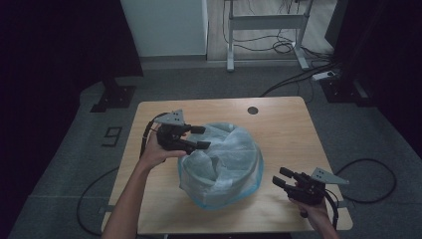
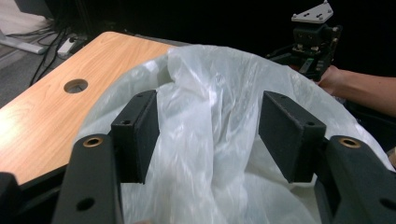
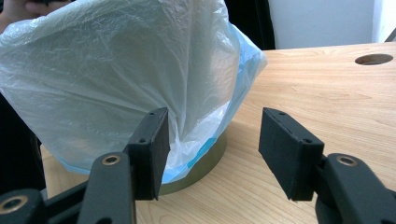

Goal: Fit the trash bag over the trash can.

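The wooden surface point(image 1: 278, 124) carries a round bin point(image 3: 205, 163) draped in a thin plastic bag point(image 1: 224, 159), its blue-edged hem hanging down the bin's outside just ahead of the right gripper point(image 1: 282, 178). The bag's loose middle sags inward, directly in front of and between the jaws of the left gripper point(image 1: 200, 137), which hovers over the near rim. The left gripper stands about half open, film between the jaws but not pinched. The right gripper is fairly wide and holds nothing, sitting low beside the bin with a gap to the plastic.

The main risk, I judge, is the film: it is slack and slippery, so a shallow pinch could slide off or stretch and tear it. Pulling from one side while the right gripper stays off could drag the light bin across the surface or tip it.
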Demonstrator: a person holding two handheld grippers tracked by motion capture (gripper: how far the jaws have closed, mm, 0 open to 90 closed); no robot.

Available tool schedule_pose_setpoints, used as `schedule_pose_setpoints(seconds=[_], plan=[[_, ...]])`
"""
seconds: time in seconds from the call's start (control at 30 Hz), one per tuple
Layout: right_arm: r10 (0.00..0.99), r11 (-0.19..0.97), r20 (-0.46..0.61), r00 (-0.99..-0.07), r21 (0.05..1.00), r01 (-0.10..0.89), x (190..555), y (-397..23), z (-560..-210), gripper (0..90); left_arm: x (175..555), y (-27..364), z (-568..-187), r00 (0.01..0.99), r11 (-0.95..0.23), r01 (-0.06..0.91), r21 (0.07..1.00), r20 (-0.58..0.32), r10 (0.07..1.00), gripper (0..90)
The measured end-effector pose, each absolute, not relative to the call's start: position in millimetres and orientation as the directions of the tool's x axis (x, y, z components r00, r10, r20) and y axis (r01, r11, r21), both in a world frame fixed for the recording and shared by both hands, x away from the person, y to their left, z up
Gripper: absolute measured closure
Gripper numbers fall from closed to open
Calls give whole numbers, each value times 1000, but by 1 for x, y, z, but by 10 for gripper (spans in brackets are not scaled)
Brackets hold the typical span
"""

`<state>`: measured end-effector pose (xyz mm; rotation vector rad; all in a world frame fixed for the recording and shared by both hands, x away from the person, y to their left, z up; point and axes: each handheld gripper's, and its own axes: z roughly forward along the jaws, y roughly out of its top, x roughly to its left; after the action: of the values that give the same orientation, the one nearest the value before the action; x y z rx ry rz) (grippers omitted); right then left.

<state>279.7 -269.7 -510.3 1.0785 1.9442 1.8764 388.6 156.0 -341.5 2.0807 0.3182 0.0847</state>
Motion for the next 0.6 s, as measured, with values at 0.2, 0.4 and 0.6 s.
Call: schedule_pose_setpoints(seconds=[0.2, 0.4, 0.6], plan=[[634, -91, 317, -705, 936, 339, 279, -268, -510, 425, 392, 140, -342, 969, -529, 190, 827, -71, 237, 390], [632, -86, 314, -709, 937, 339, 278, -267, -509, 426, 393, 115, -353, 974, -685, 179, 707, -29, 224, 401], [629, -78, 308, -714, 938, 337, 278, -265, -509, 431, 393, 97, -358, 977, -766, 172, 619, -7, 214, 436]])
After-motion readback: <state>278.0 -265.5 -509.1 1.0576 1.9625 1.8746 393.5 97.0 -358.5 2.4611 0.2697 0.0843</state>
